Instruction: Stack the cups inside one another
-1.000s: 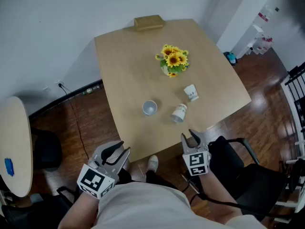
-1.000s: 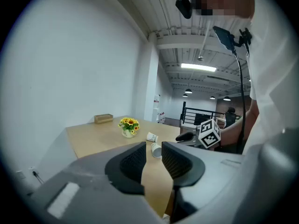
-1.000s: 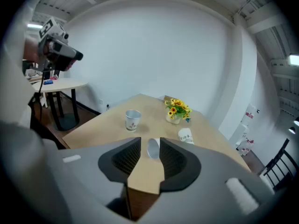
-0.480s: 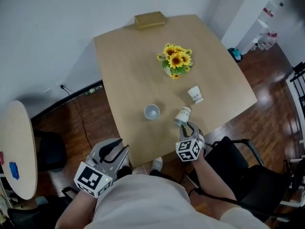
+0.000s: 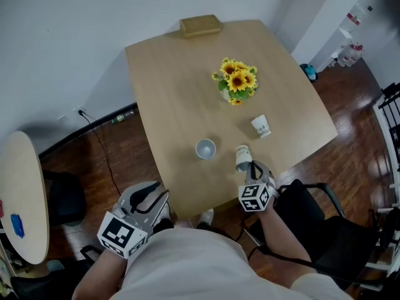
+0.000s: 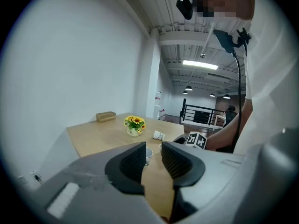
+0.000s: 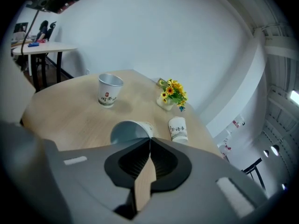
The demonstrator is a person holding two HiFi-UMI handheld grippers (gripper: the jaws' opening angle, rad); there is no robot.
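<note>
Pale wooden table (image 5: pixel 169 92) against a white wall, sunflowers (image 5: pixel 237 83) near the middle, three paper cups in play. The right gripper (image 7: pixel 150 140) is down at the table's near edge, and its jaws are closed right together at the rim of the tipped cup (image 7: pixel 131 130). That cup lies on its side with its mouth toward us. The tips meet at the rim's 3 o'clock, and it looks like the thin wall is nipped between them (a paper-thin grip, literally). The left gripper (image 6: pixel 153 149) hangs off the table's near corner, jaws a little apart, nothing in them.

Now the trick: lift gently and swing that cup upright without crushing the rim. Then carry it to the upright cup (image 5: pixel 205 149), sitting at 9 o'clock from the tipped one in the head view, and lower it straight in. The upside-down cup (image 5: pixel 261 125) waits at 1 o'clock, well apart. The risk, I'd say, is the cup slipping or folding out of such a shallow bite.
</note>
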